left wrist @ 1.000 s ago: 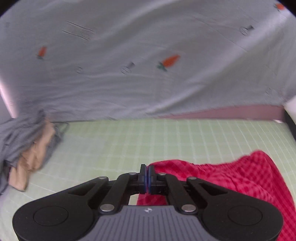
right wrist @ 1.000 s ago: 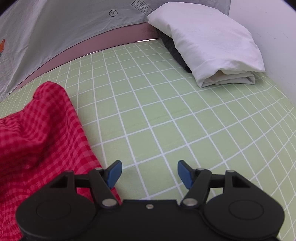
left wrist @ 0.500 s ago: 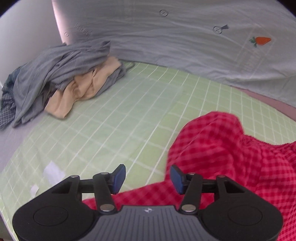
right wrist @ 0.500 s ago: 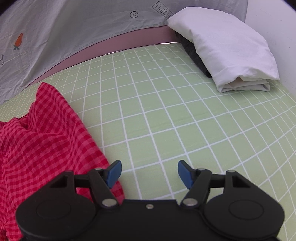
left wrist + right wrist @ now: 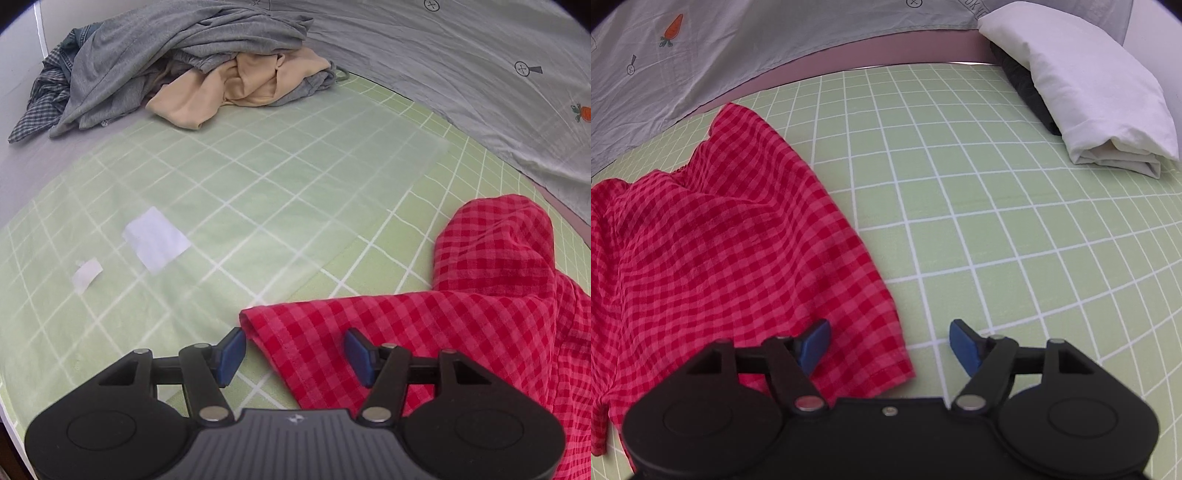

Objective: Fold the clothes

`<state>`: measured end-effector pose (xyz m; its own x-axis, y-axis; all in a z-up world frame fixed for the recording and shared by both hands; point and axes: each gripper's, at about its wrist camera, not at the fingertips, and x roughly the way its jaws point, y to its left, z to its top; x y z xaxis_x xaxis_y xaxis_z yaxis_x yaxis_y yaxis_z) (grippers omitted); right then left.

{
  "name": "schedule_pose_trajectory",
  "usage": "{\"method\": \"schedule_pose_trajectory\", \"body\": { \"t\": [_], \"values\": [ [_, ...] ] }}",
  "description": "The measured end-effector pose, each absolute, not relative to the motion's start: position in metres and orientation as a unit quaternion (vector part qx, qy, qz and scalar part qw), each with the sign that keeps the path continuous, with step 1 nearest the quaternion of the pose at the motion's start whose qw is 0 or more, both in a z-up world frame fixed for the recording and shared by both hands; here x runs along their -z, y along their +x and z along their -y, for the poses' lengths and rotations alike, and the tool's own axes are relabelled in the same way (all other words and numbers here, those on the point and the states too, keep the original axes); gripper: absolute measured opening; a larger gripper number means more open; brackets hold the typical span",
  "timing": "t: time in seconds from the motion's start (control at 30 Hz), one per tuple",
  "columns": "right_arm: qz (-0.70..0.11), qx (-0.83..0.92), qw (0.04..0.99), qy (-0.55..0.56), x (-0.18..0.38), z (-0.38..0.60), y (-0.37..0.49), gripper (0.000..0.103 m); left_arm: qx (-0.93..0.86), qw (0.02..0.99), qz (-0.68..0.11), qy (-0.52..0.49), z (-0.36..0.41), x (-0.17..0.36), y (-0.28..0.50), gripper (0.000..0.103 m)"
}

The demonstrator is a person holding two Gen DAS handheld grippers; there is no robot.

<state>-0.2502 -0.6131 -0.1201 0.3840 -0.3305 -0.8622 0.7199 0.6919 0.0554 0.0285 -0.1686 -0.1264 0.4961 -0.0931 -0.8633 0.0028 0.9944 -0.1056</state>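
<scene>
left gripper (image 5: pixel 295 354) opening, pads astride a near corner of the red checked garment (image 5: pixel 461 332), not pinching | right gripper (image 5: pixel 888 345) opening, its left pad over the other corner | garment lies rumpled on the green grid mat (image 5: pixel 997 221) | risk: I may nip one layer only, probably, since folds hide the layering.

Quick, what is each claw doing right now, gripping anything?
Left gripper: opening, over the red checked garment, gripping nothing.
Right gripper: opening, gripping nothing.
</scene>
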Motion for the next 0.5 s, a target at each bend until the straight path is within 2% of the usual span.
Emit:
{"method": "schedule_pose_trajectory", "body": {
  "t": [0.07,0.1,0.13,0.17,0.2,0.23,0.27,0.3,0.33,0.5],
  "values": [
    [-0.451,0.328,0.801,0.220,0.121,0.611,-0.251,0.070,0.035,0.864,-0.499,-0.047,0.169,0.127,0.029,0.048],
    [-0.452,0.327,0.801,0.220,0.121,0.610,-0.251,0.069,0.040,0.864,-0.500,-0.048,0.170,0.128,0.030,0.025],
    [-0.454,0.325,0.802,0.215,0.121,0.607,-0.250,0.064,0.046,0.862,-0.502,-0.050,0.170,0.129,0.031,0.012],
    [-0.456,0.321,0.803,0.209,0.120,0.605,-0.249,0.061,0.050,0.863,-0.501,-0.053,0.172,0.129,0.031,0.010],
    [-0.457,0.315,0.807,0.201,0.119,0.602,-0.248,0.050,0.053,0.864,-0.498,-0.054,0.173,0.127,0.030,0.002],
    [-0.458,0.308,0.811,0.193,0.119,0.600,-0.247,0.037,0.056,0.867,-0.492,-0.055,0.173,0.123,0.028,0.002],
    [-0.459,0.301,0.815,0.187,0.118,0.598,-0.246,0.028,0.059,0.870,-0.486,-0.056,0.174,0.119,0.025,0.002],
    [-0.461,0.294,0.817,0.182,0.117,0.597,-0.245,0.009,0.062,0.873,-0.480,-0.056,0.175,0.115,0.023,0.002],
    [-0.461,0.288,0.820,0.180,0.116,0.596,-0.244,0.003,0.064,0.876,-0.474,-0.057,0.175,0.111,0.020,0.002],
    [-0.391,0.301,0.850,0.185,0.068,0.592,-0.266,0.002,0.064,0.907,-0.405,-0.095,0.151,0.045,-0.019,0.002]
  ]
}}
